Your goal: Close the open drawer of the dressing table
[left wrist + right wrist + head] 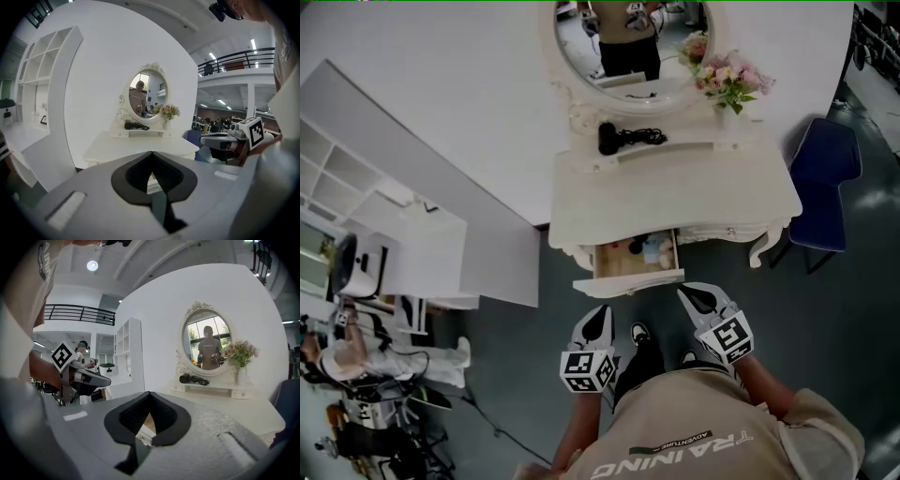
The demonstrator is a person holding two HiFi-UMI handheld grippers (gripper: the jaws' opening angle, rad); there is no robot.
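Shut with nothing between: left tongs [600, 312] and right tongs [688, 293], low at frame centre, tips toward the open drawer [630, 279] and near its front. Drawer pulled out from under the white tabletop [675, 197] mid-frame, small items inside. Farther up, black hair dryer [623, 138], oval mirror [628, 37], pink flowers [729, 80].

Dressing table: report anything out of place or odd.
Only the drawer stands pulled out, small items showing inside. The hair dryer lies on the shelf and the flowers stand upright; nothing spilled.
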